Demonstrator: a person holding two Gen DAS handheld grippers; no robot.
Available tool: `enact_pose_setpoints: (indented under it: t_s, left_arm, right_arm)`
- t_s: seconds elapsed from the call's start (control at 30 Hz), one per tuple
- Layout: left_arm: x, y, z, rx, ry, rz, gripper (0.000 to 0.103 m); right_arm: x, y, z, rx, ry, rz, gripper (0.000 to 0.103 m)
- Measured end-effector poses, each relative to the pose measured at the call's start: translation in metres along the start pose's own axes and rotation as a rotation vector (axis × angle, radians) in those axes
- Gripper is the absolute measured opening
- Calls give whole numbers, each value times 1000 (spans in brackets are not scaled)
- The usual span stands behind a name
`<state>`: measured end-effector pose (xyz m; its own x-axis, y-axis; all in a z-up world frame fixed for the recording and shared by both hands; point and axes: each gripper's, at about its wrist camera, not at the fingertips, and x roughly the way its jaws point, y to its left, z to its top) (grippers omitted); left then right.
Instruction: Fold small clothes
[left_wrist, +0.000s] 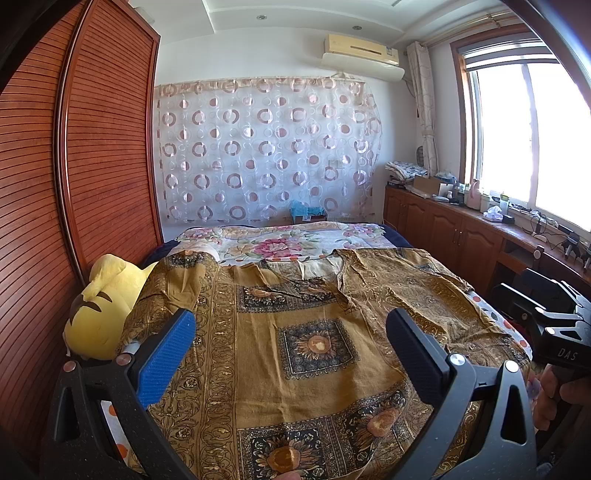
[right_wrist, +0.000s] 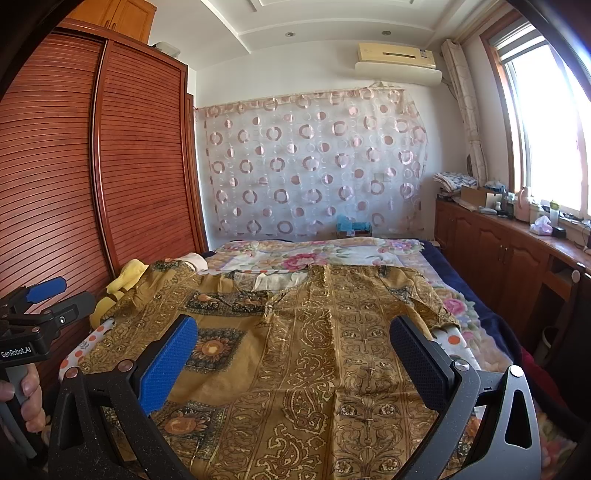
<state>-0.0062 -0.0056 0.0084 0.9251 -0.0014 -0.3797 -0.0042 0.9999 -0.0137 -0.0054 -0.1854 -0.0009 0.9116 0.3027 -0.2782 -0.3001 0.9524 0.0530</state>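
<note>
A mustard-gold patterned garment with dark sunflower squares lies spread flat on the bed, neckline at the far side; it also shows in the right wrist view. My left gripper is open and empty, held above the garment's near middle. My right gripper is open and empty, held above the garment's right half. The right gripper's body shows at the right edge of the left wrist view. The left gripper's body shows at the left edge of the right wrist view.
A yellow plush toy lies at the bed's left edge against the slatted wooden wardrobe. A floral quilt covers the far bed. Wooden cabinets with clutter run under the window on the right.
</note>
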Motion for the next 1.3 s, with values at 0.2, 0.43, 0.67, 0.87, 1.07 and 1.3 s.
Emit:
enact_pose_setpoints:
  t_s: [0.2,0.43,0.67,0.87,1.07,1.3]
  left_arm:
    - [3,2,3,-4,18,5,103]
    - [27,26,0,-31,27,45,103]
    - [53,66,2,-53,46,110,103]
    - [91,103,13,-12,100,148,103]
    - [123,144,20,14,178,152,103]
    - [156,202,24,-57,280,104,103]
  right_arm:
    - [5,0,-2,4,4,0,103]
    - [19,7,0,-16,5,13,103]
    - [53,24,-2,-65,8,24,103]
    - [85,28,4,-72,31,66,103]
    - [115,32,12,-86,55,103,103]
    - [146,39,23,-122,116,180,103]
